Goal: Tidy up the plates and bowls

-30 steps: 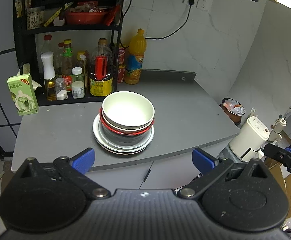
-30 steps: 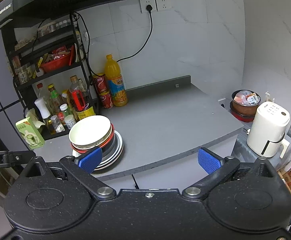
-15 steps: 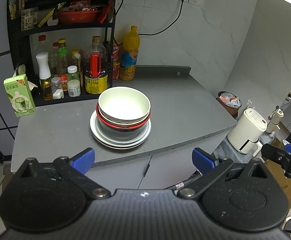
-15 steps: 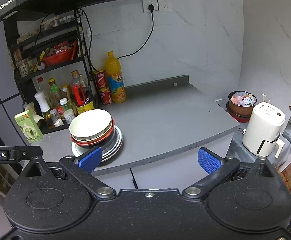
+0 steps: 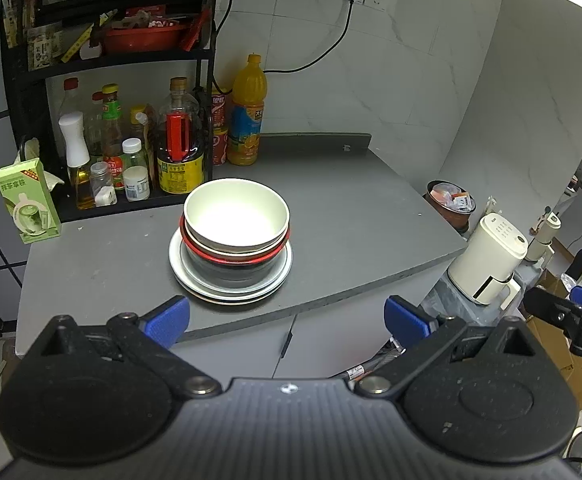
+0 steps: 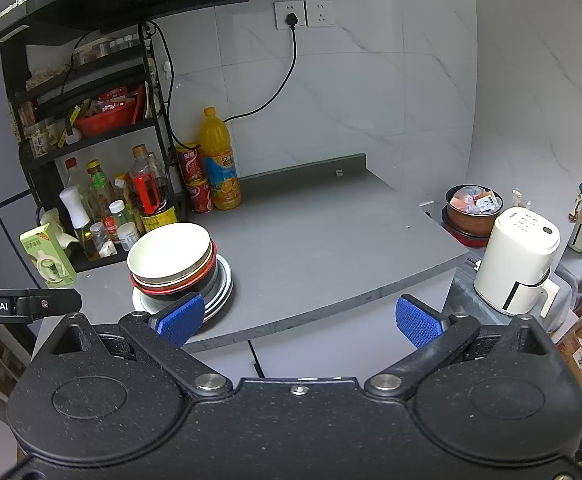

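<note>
A stack stands on the grey counter (image 5: 351, 216): a cream bowl (image 5: 237, 216) (image 6: 169, 252) on top, a red-rimmed bowl (image 5: 235, 254) and a dark bowl beneath, all on white plates (image 5: 231, 286) (image 6: 221, 290). My left gripper (image 5: 287, 322) is open and empty, held off the counter's front edge, short of the stack. My right gripper (image 6: 299, 318) is also open and empty, in front of the counter and right of the stack. Each gripper shows at the edge of the other's view.
A black rack (image 5: 103, 80) of bottles and a red basin fills the counter's back left. An orange juice bottle (image 5: 247, 116), red cans and a green carton (image 5: 27, 204) stand nearby. A white appliance (image 6: 517, 260) and a filled pot (image 6: 473, 208) sit beyond the counter's right end.
Both grippers have drawn back from the counter, so the stack looks smaller and farther off. Both stay open; the dishes have not moved.
</note>
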`<move>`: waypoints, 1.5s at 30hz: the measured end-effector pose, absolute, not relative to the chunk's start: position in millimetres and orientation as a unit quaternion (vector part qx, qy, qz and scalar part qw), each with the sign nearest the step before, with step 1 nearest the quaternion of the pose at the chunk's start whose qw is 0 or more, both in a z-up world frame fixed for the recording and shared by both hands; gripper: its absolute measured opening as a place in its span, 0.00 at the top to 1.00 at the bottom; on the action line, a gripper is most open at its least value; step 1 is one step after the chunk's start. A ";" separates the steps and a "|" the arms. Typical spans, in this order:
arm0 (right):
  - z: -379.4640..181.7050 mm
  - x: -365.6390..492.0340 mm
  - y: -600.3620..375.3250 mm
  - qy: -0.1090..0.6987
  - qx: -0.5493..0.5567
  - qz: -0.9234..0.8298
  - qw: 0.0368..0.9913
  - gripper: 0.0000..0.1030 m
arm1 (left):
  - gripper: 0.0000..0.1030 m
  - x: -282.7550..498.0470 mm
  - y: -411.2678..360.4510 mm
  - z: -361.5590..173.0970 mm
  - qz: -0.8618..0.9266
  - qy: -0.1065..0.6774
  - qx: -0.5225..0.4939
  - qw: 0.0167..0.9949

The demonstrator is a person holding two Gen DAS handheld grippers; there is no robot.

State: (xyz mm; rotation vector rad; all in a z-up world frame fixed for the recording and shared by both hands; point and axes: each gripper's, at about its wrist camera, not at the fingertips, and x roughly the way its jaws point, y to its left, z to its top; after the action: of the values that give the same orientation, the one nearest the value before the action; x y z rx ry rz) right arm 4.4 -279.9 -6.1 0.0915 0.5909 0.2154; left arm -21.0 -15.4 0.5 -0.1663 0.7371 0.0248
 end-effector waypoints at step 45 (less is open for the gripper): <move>-9.1 9.8 -287.5 0.295 0.055 0.108 0.948 0.00 | 0.01 -14.4 -17.7 -0.7 0.014 0.364 -0.077 0.928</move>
State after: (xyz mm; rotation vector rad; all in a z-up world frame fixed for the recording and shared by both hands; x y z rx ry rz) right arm 9.8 -287.5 -9.1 0.1115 0.6004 0.2201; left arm -14.4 -17.7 -0.7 -0.1583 0.7454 0.0290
